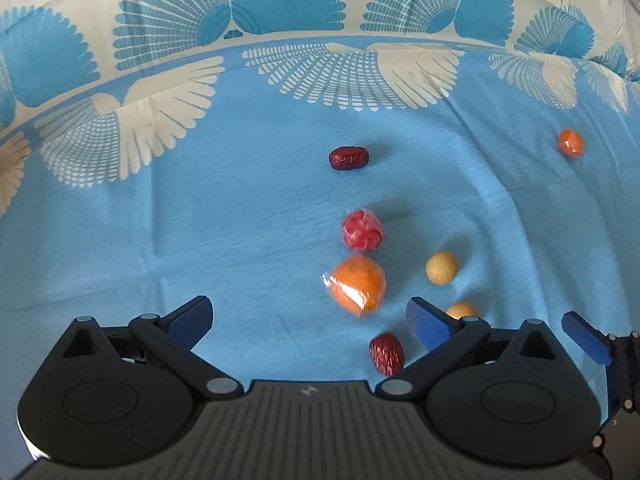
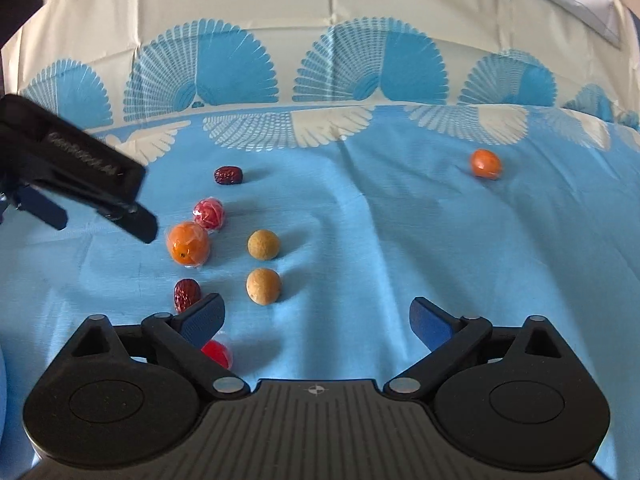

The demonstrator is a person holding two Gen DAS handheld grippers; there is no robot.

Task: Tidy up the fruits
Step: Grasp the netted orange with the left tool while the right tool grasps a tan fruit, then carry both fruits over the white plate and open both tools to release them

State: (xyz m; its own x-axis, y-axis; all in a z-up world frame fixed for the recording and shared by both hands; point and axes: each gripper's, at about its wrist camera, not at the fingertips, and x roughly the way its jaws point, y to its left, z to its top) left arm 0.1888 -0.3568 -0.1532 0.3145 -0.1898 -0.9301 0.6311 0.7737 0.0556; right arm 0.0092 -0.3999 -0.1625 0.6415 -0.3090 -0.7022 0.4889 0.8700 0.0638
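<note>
On the left, the left gripper (image 1: 310, 320) hung over the blue cloth (image 1: 200, 220) with its jaws wide apart and nothing between the pads. Just ahead of it lay a wrapped orange fruit (image 1: 357, 285), touching a wrapped red fruit (image 1: 362, 230) beyond it. A dark red date (image 1: 348, 157) lay farther off on its own, and a second date (image 1: 386, 354) lay close to that gripper's right finger. To the right of the orange fruit sat a tan round fruit (image 1: 441, 267), with another tan fruit (image 1: 462, 311) partly hidden behind the finger.

In the right wrist view, the right gripper (image 2: 318, 320) also stood wide, empty between the pads, over bare cloth. A small red fruit (image 2: 218, 353) peeked from under its left finger. The nearer tan fruit lay just ahead of its left side. Far right, well apart from the cluster, a small orange fruit (image 2: 485, 164) rested alone near the patterned border (image 2: 360, 128).
</note>
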